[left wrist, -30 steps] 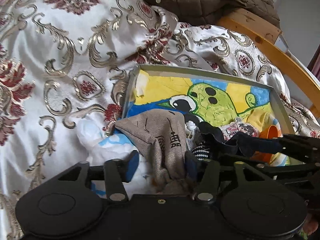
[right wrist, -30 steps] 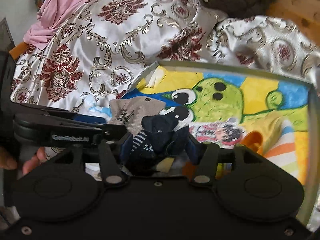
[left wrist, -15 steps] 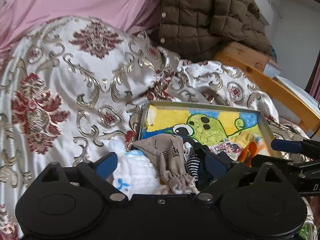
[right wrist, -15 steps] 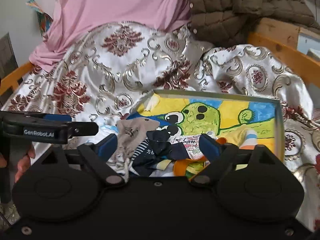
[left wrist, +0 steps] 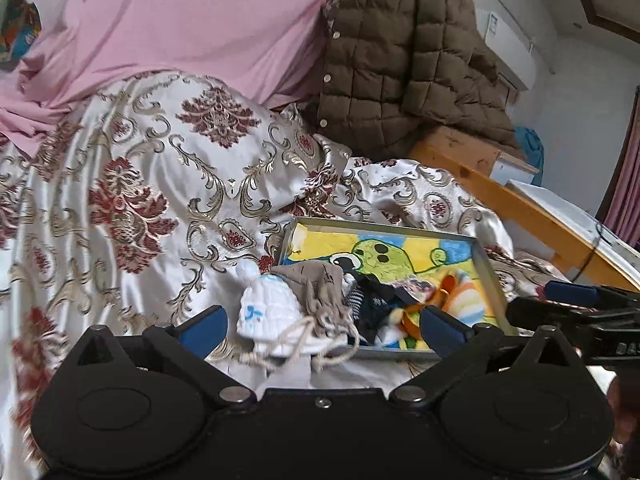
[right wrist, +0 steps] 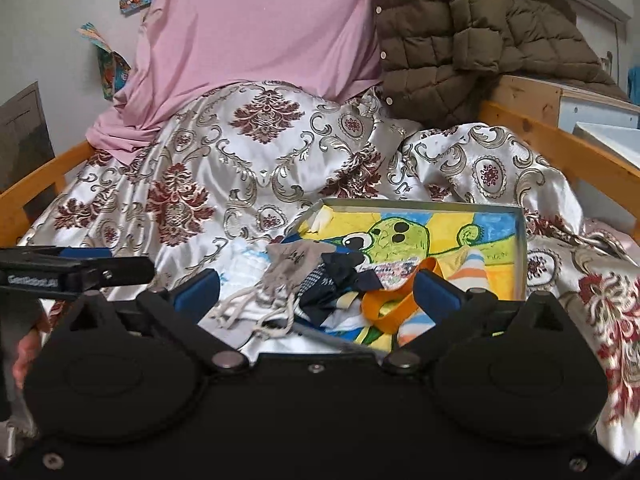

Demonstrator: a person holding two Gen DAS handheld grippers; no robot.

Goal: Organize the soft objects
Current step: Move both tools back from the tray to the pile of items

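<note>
Nearest the lens: left gripper (left wrist: 322,326), jaws spread wide after opening over the past moment, nothing pressed between the blue pads, a heap of soft items beyond the gap. Right gripper (right wrist: 316,294) likewise spread to full width, jaws just opened, holding nothing. At the left edge of the right wrist view, fingertips of a hand (right wrist: 28,346) around the other tool's handle.

Just past the fingertips: white knitted hat (left wrist: 269,312) with blue marks, lying on the quilt beside the tray's near left corner, its cord trailing over the rim. Touching it, grey-brown sock (left wrist: 320,292) draped across the tray's corner. Next along, dark navy socks (left wrist: 376,306) with a striped cuff, heaped inside the tray with an orange band (right wrist: 390,308) and a striped orange-and-white piece (right wrist: 474,272).

Under the heap: shallow metal-rimmed tray (left wrist: 490,280), lined with a bright yellow, blue and green cartoon picture, resting on a white satin quilt (left wrist: 152,200) patterned in dark red and gold.

Farther back: pink sheet (right wrist: 256,28) piled against the wall, brown quilted jacket (left wrist: 400,64) slumped over a wooden bed frame (left wrist: 516,204).
</note>
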